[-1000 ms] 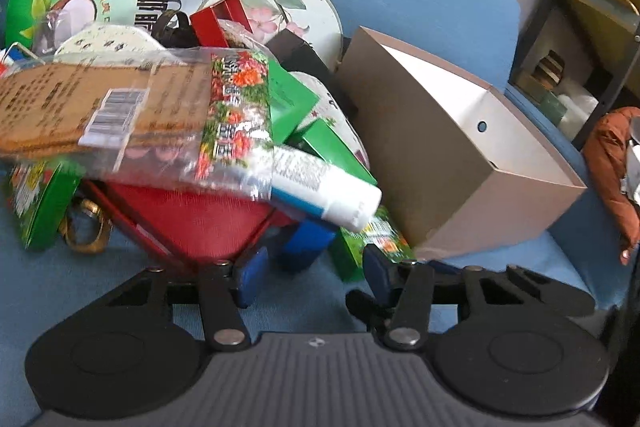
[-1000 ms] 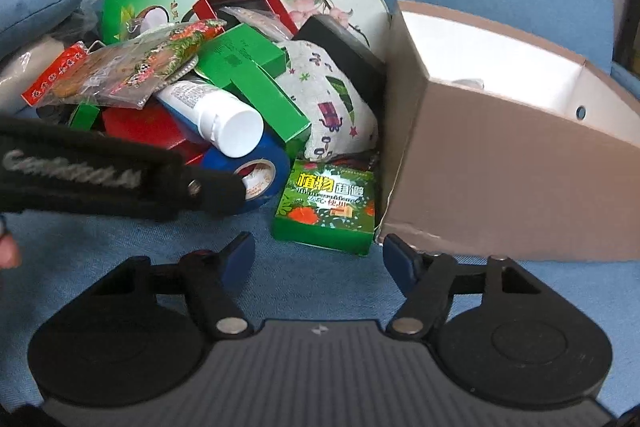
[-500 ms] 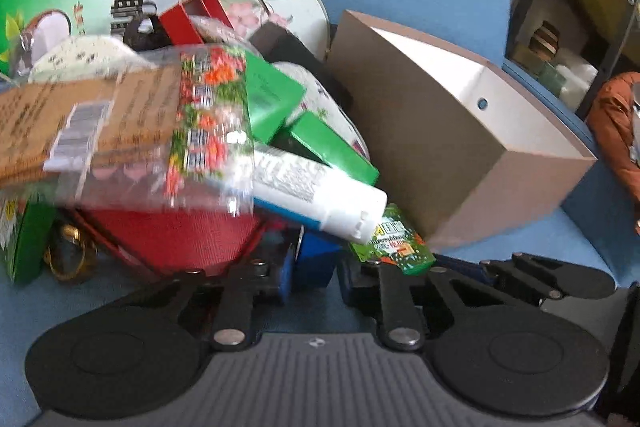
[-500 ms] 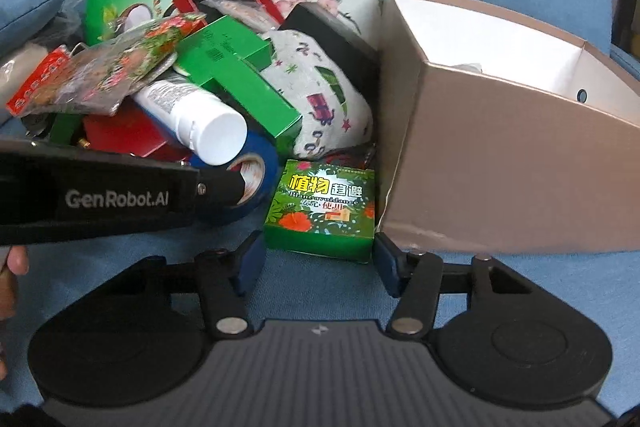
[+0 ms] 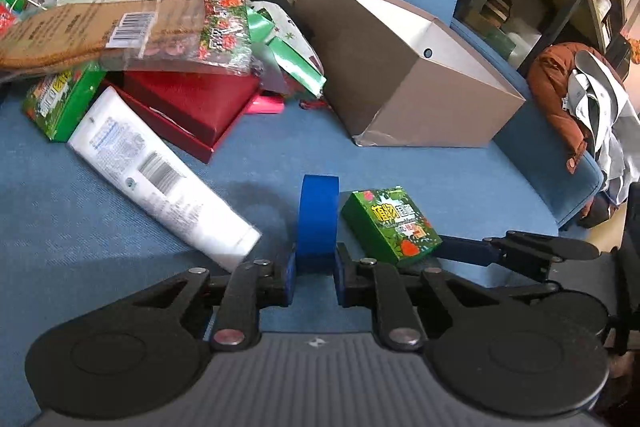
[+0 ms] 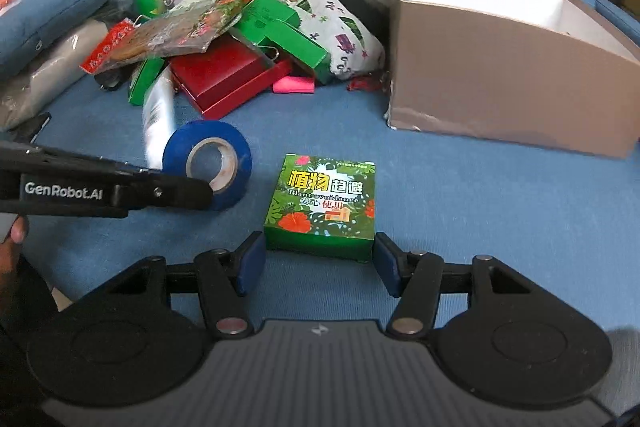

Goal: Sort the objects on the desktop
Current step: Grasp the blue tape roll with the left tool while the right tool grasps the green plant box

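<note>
Two tools are working a blue upholstered seat (image 6: pixel 480 207) near the brown cardboard box (image 6: pixel 500 75): the left tool (image 5: pixel 315 269) is clenching a blue tape roll (image 5: pixel 318 217) on edge, in front of the box, while the right tool (image 6: pixel 320 261) is straddling a green carton (image 6: pixel 324 205), which is lying flat beside the roll; whether its pads are pressing the carton is unclear. A thin grip on the roll's rim is risking a twist or drop, and the white tube (image 5: pixel 160 183) lying close behind could be knocked. The box's interior is largely hidden, and the pile (image 6: pixel 248 39) beyond the roll is overlapping too much to separate every item.
</note>
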The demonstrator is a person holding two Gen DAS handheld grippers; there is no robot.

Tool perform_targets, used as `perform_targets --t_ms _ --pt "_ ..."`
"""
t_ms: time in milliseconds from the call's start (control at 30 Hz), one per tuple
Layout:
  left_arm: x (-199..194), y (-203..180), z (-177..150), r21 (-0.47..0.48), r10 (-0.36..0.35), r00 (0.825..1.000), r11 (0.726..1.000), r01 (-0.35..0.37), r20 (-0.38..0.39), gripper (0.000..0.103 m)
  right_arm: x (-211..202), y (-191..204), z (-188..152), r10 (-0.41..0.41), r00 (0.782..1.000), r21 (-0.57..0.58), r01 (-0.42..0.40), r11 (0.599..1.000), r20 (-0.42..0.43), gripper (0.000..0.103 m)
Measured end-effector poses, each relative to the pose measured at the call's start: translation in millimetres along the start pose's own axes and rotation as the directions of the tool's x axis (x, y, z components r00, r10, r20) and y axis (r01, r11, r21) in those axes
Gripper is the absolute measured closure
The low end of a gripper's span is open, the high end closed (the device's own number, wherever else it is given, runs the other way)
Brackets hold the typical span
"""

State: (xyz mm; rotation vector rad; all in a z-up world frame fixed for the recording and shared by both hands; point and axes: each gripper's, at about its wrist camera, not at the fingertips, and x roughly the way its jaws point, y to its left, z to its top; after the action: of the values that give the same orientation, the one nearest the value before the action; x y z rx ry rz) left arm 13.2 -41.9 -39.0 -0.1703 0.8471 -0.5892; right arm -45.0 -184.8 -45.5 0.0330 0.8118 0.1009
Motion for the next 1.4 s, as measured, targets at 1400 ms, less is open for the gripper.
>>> perform_targets --t_ms 1400 --pt "30 13 28 -0.136 0.096 0.994 0.987 -0.089 0.044 0.076 31 -2 11 -0.077 0.995 0.023 0.076 0.997 0.059 0.042"
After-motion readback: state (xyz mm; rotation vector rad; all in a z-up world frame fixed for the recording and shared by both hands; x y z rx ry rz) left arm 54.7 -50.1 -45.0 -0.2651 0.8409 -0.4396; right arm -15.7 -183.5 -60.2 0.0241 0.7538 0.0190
